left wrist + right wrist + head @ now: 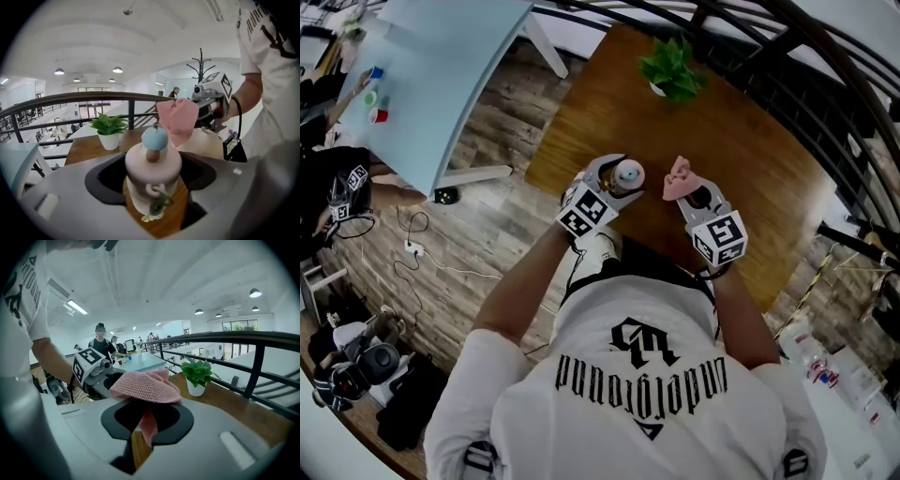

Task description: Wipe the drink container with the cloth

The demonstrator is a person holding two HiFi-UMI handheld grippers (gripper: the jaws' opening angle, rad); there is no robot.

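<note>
Clamping the drink container [153, 166] between its jaws, the left gripper [623, 178] is holding it just beside the right gripper [689, 192], whose closed jaws are pinching the pink cloth [145, 386].

"Anything here you can actually read?"

"Only the white T-shirt [642, 375]. Black gothic lettering runs across its back, upside down in the head view. It looks like 'underground', though I wouldn't swear to every letter. The angular emblem next to it doesn't resolve into letters."

"And the cubes on the left gripper [626, 175] and the right gripper [692, 195]?"

"Black-and-white square markers. They're patterns only, with no letters or numbers."

"The bottles [820, 370] at the lower right?"

"They have labels, but the print is too small to make out."
</note>
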